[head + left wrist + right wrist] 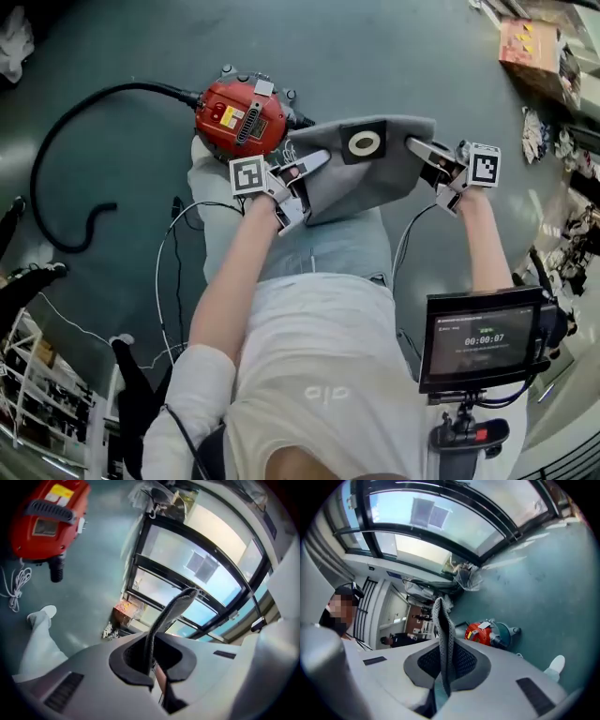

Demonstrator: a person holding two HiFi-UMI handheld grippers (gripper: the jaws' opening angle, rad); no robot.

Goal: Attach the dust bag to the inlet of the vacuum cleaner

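Above the teal floor (394,56), left hand-held gripper (315,161) and right hand-held gripper (418,147) clamp the dust bag (375,185).

Vacuum cleaner (240,117): inlet can't be made out, tank mostly hidden under red head. Dust bag (394,183): left corner covered by left gripper (317,159).

Floor (394,47): dark teal, smooth, faint sheen. Tall windows (454,517) in black frames, pale daylight coming through. Orange cardboard box (528,45) and loose clutter (553,141) lie along the floor's far right edge. White wire rack (37,394) stands near left.
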